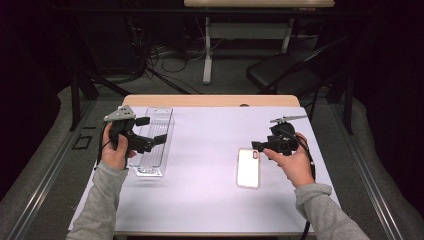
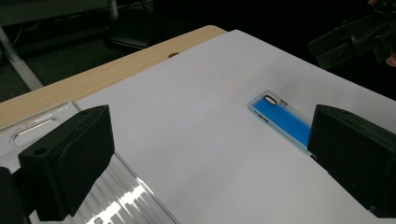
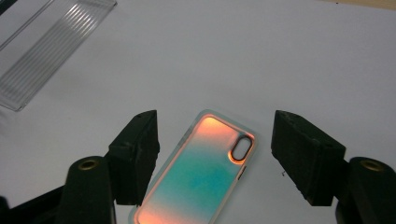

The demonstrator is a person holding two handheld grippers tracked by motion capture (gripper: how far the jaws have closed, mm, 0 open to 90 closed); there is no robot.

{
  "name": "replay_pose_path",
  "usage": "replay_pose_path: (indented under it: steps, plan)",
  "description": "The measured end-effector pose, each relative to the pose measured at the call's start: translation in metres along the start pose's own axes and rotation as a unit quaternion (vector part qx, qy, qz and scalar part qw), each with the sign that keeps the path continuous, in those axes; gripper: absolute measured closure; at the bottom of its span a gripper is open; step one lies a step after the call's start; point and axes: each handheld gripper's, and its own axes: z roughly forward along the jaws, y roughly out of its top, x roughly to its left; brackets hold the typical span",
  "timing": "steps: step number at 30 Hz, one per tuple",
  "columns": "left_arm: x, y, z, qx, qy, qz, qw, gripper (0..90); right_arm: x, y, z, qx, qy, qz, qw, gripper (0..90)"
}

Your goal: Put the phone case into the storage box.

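Note:
A phone case (image 1: 248,167) with a camera cut-out lies flat on the white table cover (image 1: 205,145), right of centre. In the right gripper view the phone case (image 3: 201,177) glows orange and teal under my right gripper (image 3: 217,154). Its jaws stand apart, hovering over the case's camera end without touching it. My right gripper (image 1: 257,145) is held just past the case's far end. My left gripper (image 1: 151,130) hovers open over a clear plastic tray (image 1: 152,142) at the left. From the left gripper (image 2: 212,158), the case (image 2: 282,119) looks blue.
The clear ribbed tray (image 2: 116,196) lies along the table's left side, and its end shows as the tray (image 3: 46,51) in the right gripper view. A wooden table edge (image 1: 210,100) runs along the back. Beyond it stand a dark chair (image 1: 280,72) and a desk leg (image 1: 207,50).

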Motion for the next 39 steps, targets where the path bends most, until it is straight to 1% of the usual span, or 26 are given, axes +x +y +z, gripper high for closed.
replay_pose_path:
  steps: [3,5,7,9,13,17,21,27,29,30,32,33,36,39]
  plan:
    - [0.001,-0.001,0.002,0.003,-0.001,-0.001,1.0000,0.8,-0.001,0.001,0.003,0.005,-0.005,0.001,1.0000,33.6]
    - [0.000,-0.001,0.004,0.006,-0.003,0.002,1.0000,0.8,-0.002,0.003,0.006,0.006,-0.008,-0.001,1.0000,33.9]
    - [-0.001,-0.002,0.004,0.003,-0.006,0.000,1.0000,0.8,-0.003,0.004,0.009,0.010,-0.010,0.008,0.9999,33.9]
    - [0.000,-0.004,0.005,0.004,-0.008,-0.002,1.0000,0.8,-0.005,0.004,0.011,0.015,-0.012,0.012,0.9997,34.9]
    - [0.001,-0.007,0.007,0.006,-0.012,-0.012,0.9998,0.6,-0.008,0.005,0.016,0.025,-0.024,0.011,0.9994,36.7]
    - [0.002,-0.008,0.008,0.012,-0.013,-0.010,0.9998,0.5,-0.009,0.006,0.018,0.030,-0.025,0.014,0.9992,37.0]
    - [0.002,-0.008,0.008,0.014,-0.005,-0.014,0.9998,0.5,-0.012,0.007,0.021,0.038,-0.027,0.017,0.9988,36.9]
    - [0.004,-0.010,0.008,0.018,-0.002,-0.022,0.9996,0.5,-0.015,0.008,0.031,0.056,-0.033,0.015,0.9977,37.0]
    - [0.005,-0.011,0.009,0.018,0.001,-0.020,0.9996,0.5,-0.014,0.007,0.035,0.062,-0.040,0.012,0.9972,37.0]
    - [0.005,-0.011,0.009,0.018,0.002,-0.020,0.9996,0.5,-0.014,0.006,0.040,0.069,-0.046,0.011,0.9965,37.1]
    - [0.005,-0.012,0.010,0.018,0.003,-0.024,0.9995,0.5,-0.014,0.006,0.041,0.073,-0.047,0.013,0.9961,37.3]
    - [0.005,-0.012,0.010,0.018,0.003,-0.022,0.9996,0.5,-0.013,0.006,0.045,0.078,-0.050,0.010,0.9957,38.2]
    - [0.006,-0.013,0.009,0.020,0.005,-0.022,0.9996,0.5,-0.011,0.006,0.047,0.083,-0.052,0.008,0.9952,38.9]
    - [0.006,-0.013,0.009,0.021,0.007,-0.021,0.9995,0.5,-0.010,0.005,0.051,0.083,-0.051,0.001,0.9952,40.7]
